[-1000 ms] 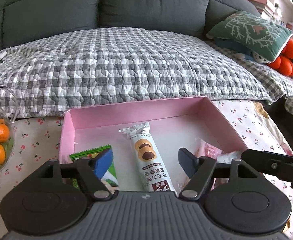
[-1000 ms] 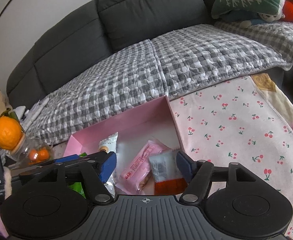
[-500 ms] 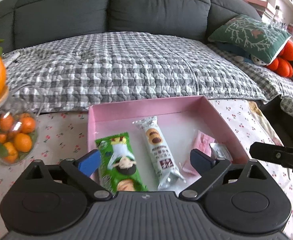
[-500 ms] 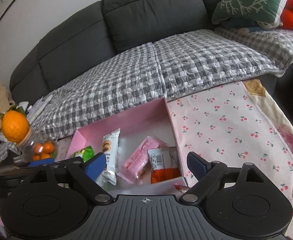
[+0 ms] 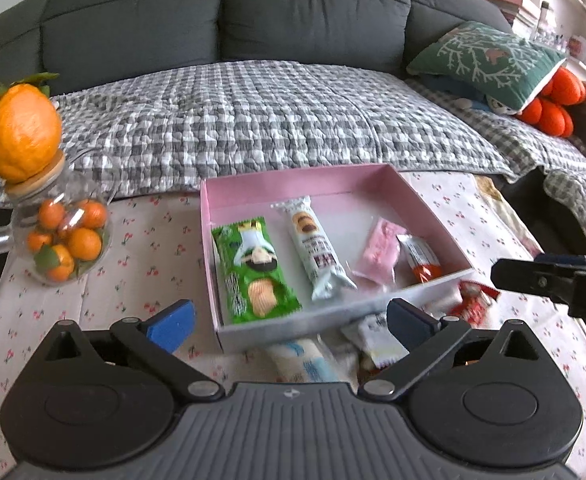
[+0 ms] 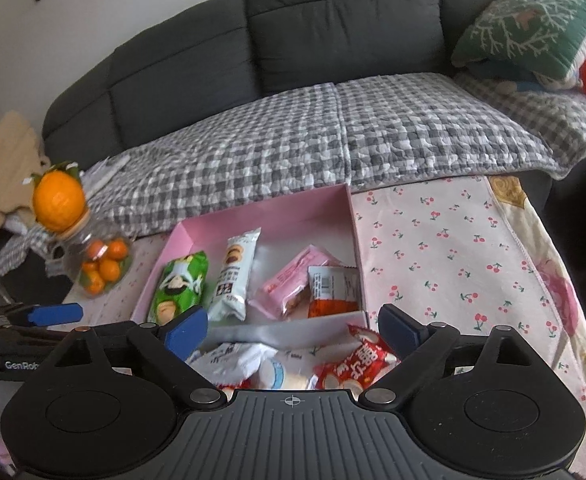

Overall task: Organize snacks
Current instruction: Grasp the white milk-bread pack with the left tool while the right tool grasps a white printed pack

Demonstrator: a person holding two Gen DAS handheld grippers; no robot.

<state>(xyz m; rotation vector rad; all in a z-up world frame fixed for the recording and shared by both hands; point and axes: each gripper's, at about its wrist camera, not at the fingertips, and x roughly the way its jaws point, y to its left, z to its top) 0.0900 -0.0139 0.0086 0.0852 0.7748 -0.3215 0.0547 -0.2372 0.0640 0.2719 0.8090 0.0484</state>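
pink box [image 5: 433,216] is seen on the cherry-print cloth [image 5: 145,248] of the surface, ahead of both claws. four snacks are laid inside: green pkt [image 5: 255,270] at left, white cookie pkt [image 5: 313,244] beside it, pink pkt [image 5: 381,248] and orange-white pkt [image 5: 419,258] at right, the last two touching. left claw [image 5: 289,316] is held wide open, nothing btwn its fingers; its blue left pad [image 5: 171,320] is seen over the cloth just left of the box's near corner, the near wall of the box lying btwn the fingers. right claw [image 6: 293,326] is also spread open, empty, near wall of the box just beyond its tips. loose snacks are piled outside the box, close under both claws: red pkt [image 6: 357,364], white pkt [image 6: 229,362], pale blue-white pkt [image 6: 281,374]; exact overlap can't be told. glass jar of small oranges [image 5: 63,236] stands well left of the box.
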